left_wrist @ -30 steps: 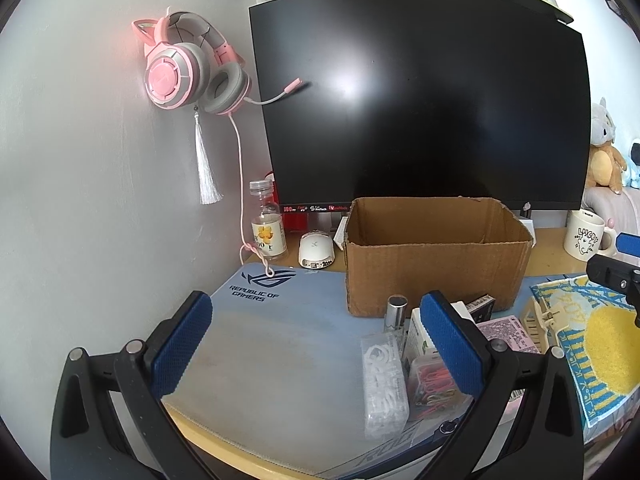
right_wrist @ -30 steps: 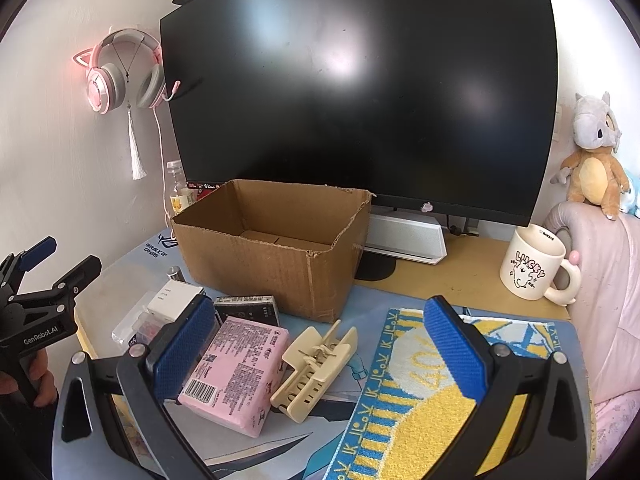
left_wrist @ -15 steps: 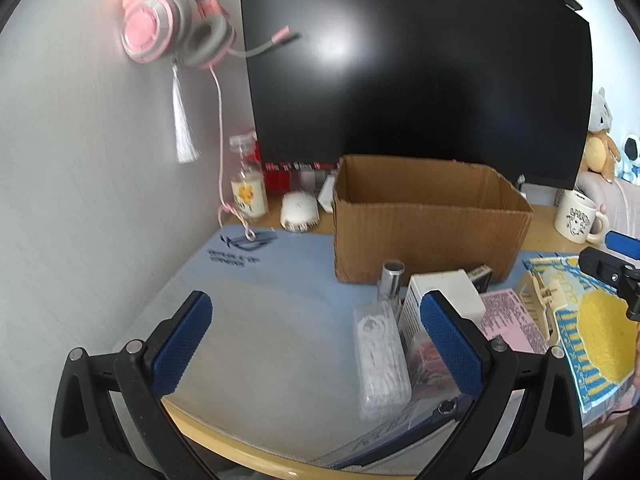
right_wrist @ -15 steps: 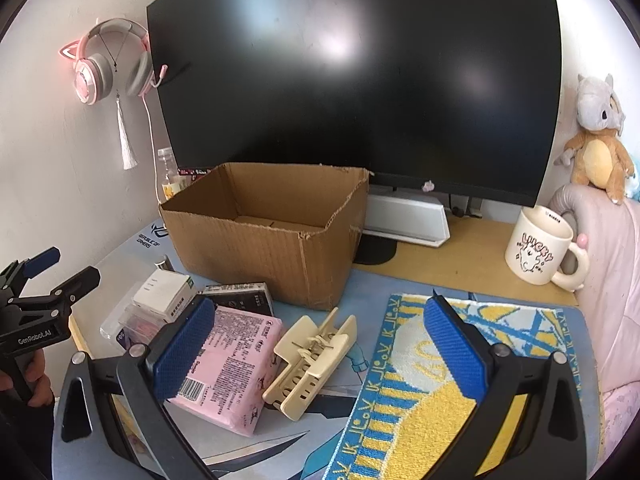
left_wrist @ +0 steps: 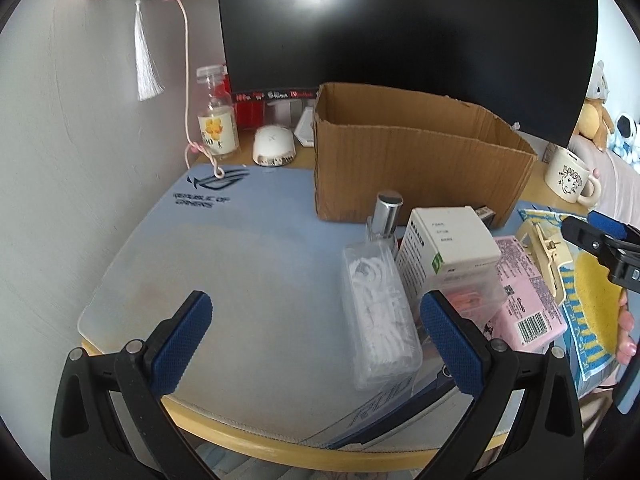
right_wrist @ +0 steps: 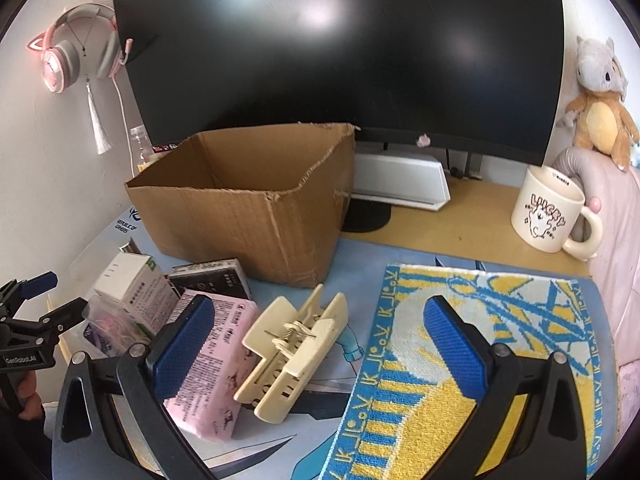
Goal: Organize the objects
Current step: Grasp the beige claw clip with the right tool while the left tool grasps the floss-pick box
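Note:
An open cardboard box [left_wrist: 416, 168] [right_wrist: 256, 208] stands on the blue desk mat. In front of it lies a cluster: a clear case of white cable [left_wrist: 378, 312], a silver-capped bottle [left_wrist: 386, 216], a white carton [left_wrist: 448, 248] [right_wrist: 136, 288], a pink packet [left_wrist: 528, 312] [right_wrist: 216, 364], a black packet [right_wrist: 212, 276], a cream hair clip [right_wrist: 296, 340] and a yellow-blue towel [right_wrist: 472, 368]. My left gripper [left_wrist: 316, 340] is open and empty, above the mat left of the cable case. My right gripper [right_wrist: 320, 344] is open and empty, over the hair clip.
A black monitor [right_wrist: 344, 52] fills the back. A glass bottle [left_wrist: 216, 128] and white mouse [left_wrist: 274, 146] sit at the back left. A mug [right_wrist: 548, 212] and plush toy [right_wrist: 600, 100] are at the right. Pink headphones [right_wrist: 76, 52] hang on the wall.
Both grippers have moved down and forward toward the desk, so the objects look larger. Nothing on the desk has moved and both grippers have stayed open.

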`<state>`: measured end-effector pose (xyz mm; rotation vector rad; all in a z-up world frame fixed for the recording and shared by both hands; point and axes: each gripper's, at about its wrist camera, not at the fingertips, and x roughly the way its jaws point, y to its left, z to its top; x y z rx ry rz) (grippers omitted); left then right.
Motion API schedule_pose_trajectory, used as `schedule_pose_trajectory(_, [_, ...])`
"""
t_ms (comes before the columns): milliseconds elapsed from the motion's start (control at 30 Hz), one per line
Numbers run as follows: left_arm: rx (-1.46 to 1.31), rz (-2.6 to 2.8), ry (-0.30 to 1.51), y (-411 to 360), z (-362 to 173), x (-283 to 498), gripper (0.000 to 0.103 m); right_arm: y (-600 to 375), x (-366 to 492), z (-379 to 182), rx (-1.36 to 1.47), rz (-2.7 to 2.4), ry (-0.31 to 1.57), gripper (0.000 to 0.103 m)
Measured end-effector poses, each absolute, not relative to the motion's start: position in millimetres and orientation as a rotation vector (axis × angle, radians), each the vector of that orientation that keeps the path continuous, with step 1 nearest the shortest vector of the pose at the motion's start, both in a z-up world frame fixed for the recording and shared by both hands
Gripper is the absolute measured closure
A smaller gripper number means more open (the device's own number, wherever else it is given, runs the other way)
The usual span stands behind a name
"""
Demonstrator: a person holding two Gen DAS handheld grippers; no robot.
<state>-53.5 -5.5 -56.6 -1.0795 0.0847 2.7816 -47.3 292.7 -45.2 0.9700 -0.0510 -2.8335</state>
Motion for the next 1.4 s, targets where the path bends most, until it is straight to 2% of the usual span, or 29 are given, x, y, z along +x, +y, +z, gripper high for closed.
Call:
schedule_pose_trajectory(833, [-1.235, 2.734, 0.138, 1.7, -76.4, -63.7, 0.0, 299.6, -66.0, -69.7, 1.124, -2.749, -0.194, 0.0])
schedule_pose_trajectory(1400, [-1.259, 2.704, 0.091, -5.2, -80.5, -69.9, 0.0, 292.9, -74.3, -84.1, 1.149, -2.718, -0.218, 0.0])
